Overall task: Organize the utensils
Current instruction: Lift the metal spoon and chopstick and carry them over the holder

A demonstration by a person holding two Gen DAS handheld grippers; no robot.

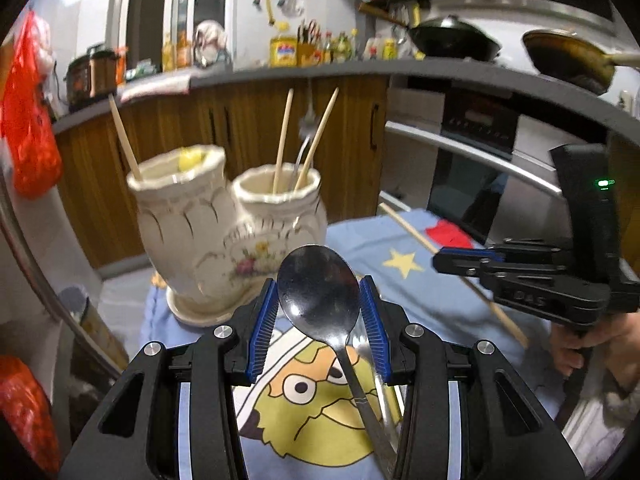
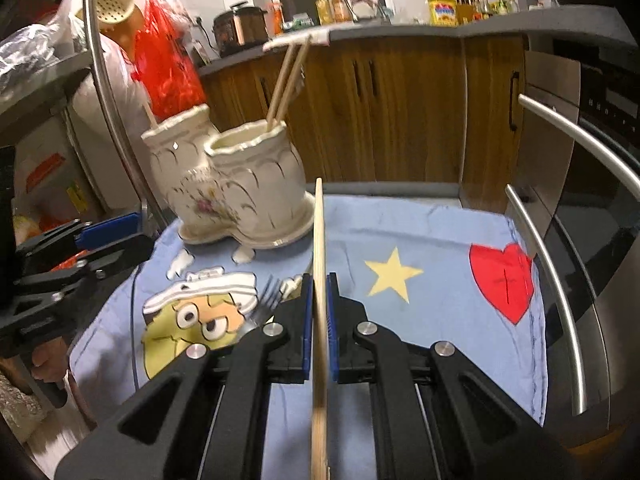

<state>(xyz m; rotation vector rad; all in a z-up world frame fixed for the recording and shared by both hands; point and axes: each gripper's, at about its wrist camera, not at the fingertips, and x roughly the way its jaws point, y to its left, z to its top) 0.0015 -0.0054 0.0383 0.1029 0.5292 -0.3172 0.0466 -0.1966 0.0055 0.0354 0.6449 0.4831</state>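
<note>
Ceramic holder point(image 1: 224, 236) already keeps three chopsticks and a fork. Left gripper point(image 1: 320, 316) clasps a spoon point(image 1: 320, 292), right gripper point(image 2: 319, 320) pinches a chopstick point(image 2: 319, 264); another fork point(image 2: 266, 300) waits on the cloth point(image 2: 440, 240).

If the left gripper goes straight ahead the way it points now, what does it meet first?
Probably the white ceramic holder. The left gripper, shut on a metal spoon, points at its front base, though depth is hard to judge.

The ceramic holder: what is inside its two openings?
In the ceramic holder, one opening has a chopstick and something yellow; the other, two chopsticks and a metal utensil. Their lower ends are hidden.
</note>
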